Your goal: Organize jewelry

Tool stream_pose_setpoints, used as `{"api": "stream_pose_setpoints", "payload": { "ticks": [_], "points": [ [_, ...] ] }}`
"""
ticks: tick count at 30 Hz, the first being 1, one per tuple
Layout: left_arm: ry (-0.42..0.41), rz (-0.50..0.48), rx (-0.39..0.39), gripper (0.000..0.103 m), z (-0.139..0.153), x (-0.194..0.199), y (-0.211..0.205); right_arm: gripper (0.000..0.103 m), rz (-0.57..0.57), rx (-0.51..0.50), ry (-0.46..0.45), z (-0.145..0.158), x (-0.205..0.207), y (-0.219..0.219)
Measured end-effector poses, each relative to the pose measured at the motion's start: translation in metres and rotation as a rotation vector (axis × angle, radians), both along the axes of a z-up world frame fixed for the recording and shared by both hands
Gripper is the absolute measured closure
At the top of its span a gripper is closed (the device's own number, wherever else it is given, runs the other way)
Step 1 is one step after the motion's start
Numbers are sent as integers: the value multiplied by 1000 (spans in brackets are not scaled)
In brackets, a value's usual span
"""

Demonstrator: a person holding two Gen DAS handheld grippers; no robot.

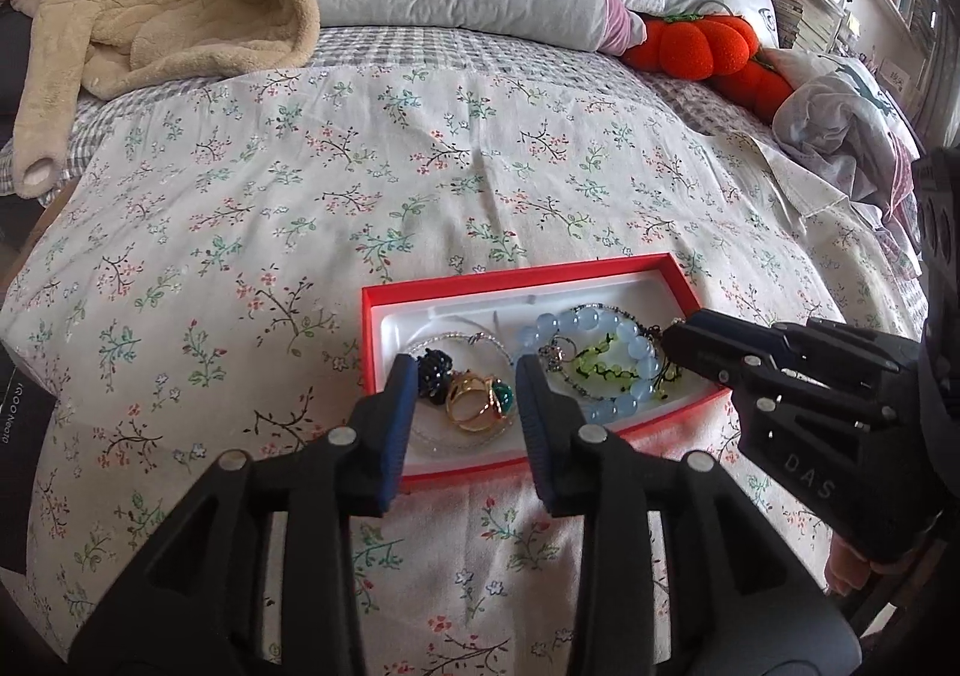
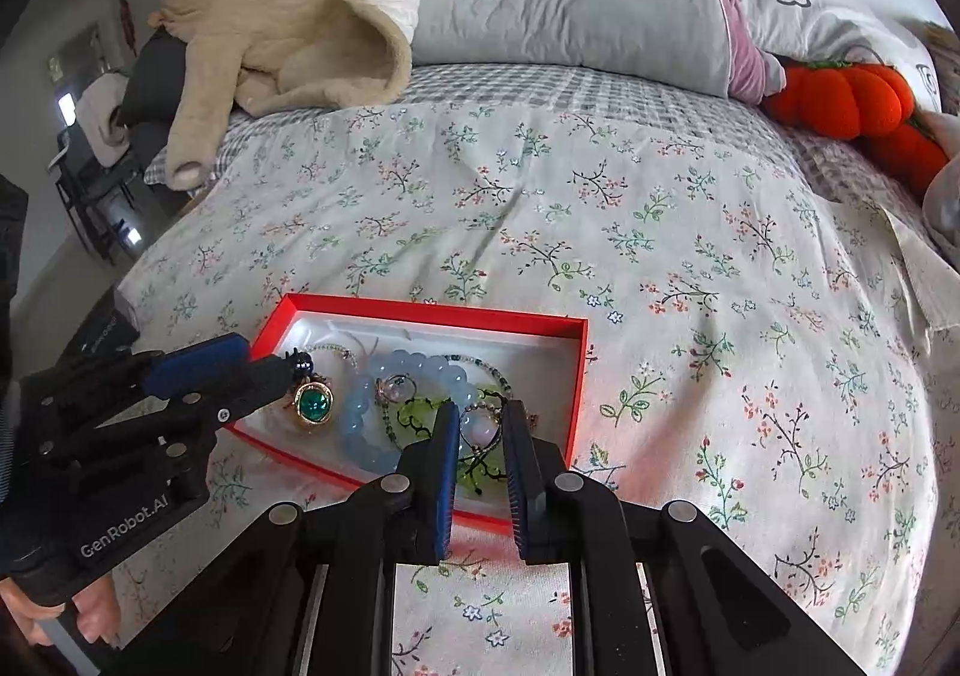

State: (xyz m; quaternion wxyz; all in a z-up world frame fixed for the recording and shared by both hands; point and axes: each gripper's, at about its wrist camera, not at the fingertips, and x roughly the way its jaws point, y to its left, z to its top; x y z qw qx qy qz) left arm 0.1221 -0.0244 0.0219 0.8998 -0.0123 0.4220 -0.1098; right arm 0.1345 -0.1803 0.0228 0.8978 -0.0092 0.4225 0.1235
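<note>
Left gripper (image 1: pixel 465 376) lower centre, fingers apart over gold ring (image 1: pixel 477 397) in red box (image 1: pixel 516 283). Right gripper (image 2: pixel 477 424) fingers narrowly apart over blue bead bracelet (image 2: pixel 366 418); cannot tell whether they grip anything.

Red box (image 1: pixel 528 289) w/ white lining; pale-blue bead bracelet (image 1: pixel 606 334); floral sheet (image 1: pixel 360 184); orange plush (image 1: pixel 690 43).

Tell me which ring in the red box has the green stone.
The gold ring beside the black beaded piece, at the box's left end in the left wrist view; the other rings are silvery with pale stones.

Jewelry (image 1: pixel 480 400) heaped in open red box (image 1: pixel 516 280)
</note>
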Motion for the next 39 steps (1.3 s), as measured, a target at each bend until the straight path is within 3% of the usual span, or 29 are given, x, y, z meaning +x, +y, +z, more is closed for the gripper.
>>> {"api": "stream_pose_setpoints", "payload": {
  "ticks": [4,7,9,10,17,21,23,25,29,39],
  "points": [
    [14,25,21,50,0,-7,10,86,-5,16,13,1,4,4],
    [44,26,20,43,-1,-12,15,77,1,22,28,0,0,5],
    [57,33,21,39,-2,-17,17,47,-2,27,22,1,-6,3],
    [60,38,28,36,-1,-20,17,44,-5,30,9,3,-10,1],
    [60,71,76,22,0,-45,24,44,-20,-23,4,10,-47,-3],
    [61,73,118,16,1,-60,25,34,-49,-37,30,9,-70,-4],
    [62,67,134,6,1,-68,25,32,-67,-38,41,11,-79,-4],
    [71,63,141,1,0,-74,25,26,-81,-49,42,13,-88,-3],
    [112,72,154,1,-7,-84,29,13,-99,-80,61,10,-102,5],
    [156,110,196,1,-23,-93,35,11,-196,-165,132,-12,-110,7]
  ]
}}
